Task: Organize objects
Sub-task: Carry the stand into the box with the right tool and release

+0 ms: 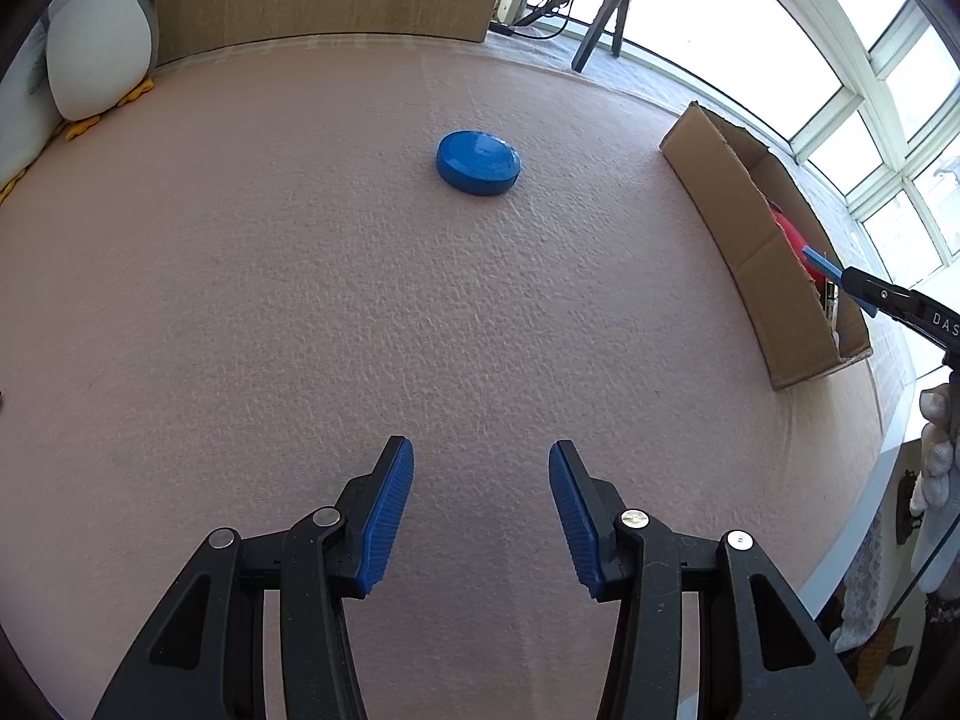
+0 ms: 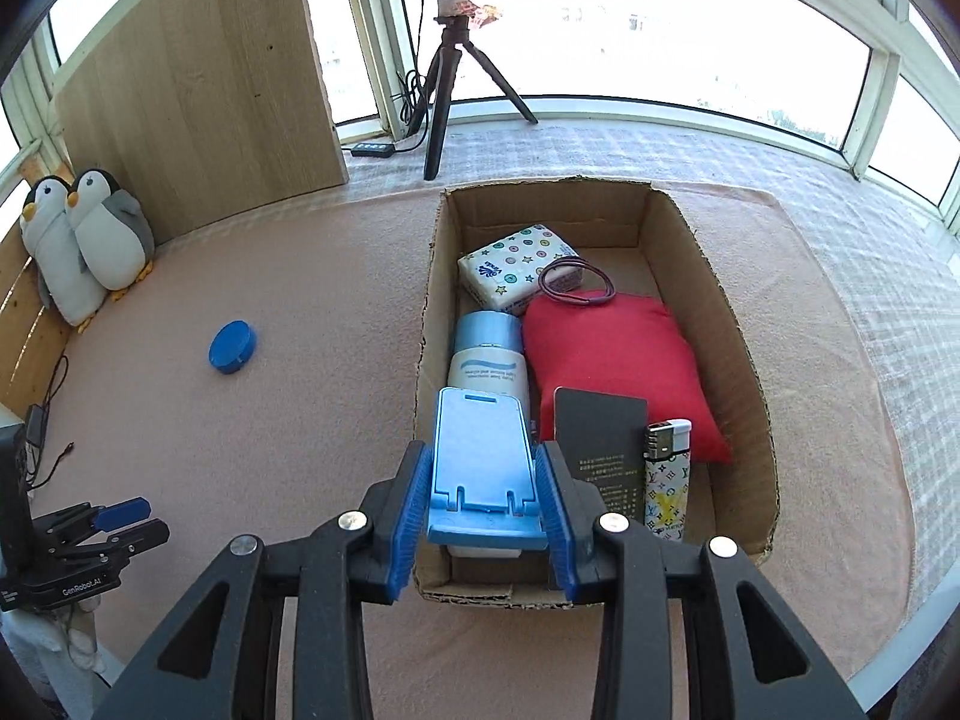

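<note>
We see R claw (image 2: pixel 485 501) clamping stand (image 2: pixel 480 456) over box (image 2: pixel 744 354); L claw (image 1: pixel 481 516) wide, empty, disc (image 1: pixel 478 162) well ahead. Only R view shows box contents.

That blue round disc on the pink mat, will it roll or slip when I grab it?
The blue disc lies flat, so rolling seems unlikely. Its glossy top hints it's slippery. It looks rigid and probably light.
</note>
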{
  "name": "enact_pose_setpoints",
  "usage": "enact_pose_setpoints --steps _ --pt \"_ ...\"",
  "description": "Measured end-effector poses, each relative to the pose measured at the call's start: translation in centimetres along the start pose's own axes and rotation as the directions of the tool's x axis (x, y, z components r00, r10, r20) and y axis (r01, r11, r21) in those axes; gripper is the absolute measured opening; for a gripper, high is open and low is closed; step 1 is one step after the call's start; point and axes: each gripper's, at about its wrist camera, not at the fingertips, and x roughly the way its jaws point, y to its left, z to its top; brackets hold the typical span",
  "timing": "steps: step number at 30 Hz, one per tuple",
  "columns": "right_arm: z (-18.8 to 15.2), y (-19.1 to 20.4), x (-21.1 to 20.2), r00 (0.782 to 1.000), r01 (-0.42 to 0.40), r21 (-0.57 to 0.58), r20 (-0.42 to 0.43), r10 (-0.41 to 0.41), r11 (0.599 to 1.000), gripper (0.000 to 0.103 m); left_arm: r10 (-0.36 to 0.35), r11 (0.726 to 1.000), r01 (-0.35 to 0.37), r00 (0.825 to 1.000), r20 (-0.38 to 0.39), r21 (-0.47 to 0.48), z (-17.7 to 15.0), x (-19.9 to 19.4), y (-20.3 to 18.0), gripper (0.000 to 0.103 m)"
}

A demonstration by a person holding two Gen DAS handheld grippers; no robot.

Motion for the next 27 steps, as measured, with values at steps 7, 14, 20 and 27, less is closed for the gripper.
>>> enact_pose_setpoints --steps 7,14,20,27 --pt "0.1 -0.3 0.2 1.000 0.008 0.006 0.015 -0.008 1.000 0.040 0.002 1.000 -0.002 1.000 0.000 0.003 0.0 -0.2 0.1 0.050" --pt "0.4 0.4 -0.1 0.999 0.005 0.008 0.039 -0.005 1.000 0.055 0.005 1.000 -0.005 1.000 0.006 0.000 -0.2 -0.3 0.5 0.050" --pt "0.9 2.2 0.0 0.997 -0.064 -0.006 0.046 0.064 0.998 0.055 0.014 1.000 -0.014 1.000 0.010 -0.002 0.7 -0.2 1.2 0.050" --pt "2.8 6.1 1.3 0.984 -0.175 -0.056 0.026 0.177 0.983 0.058 0.006 1.000 -0.006 0.998 0.065 0.009 3.9 -0.6 2.0 0.050"
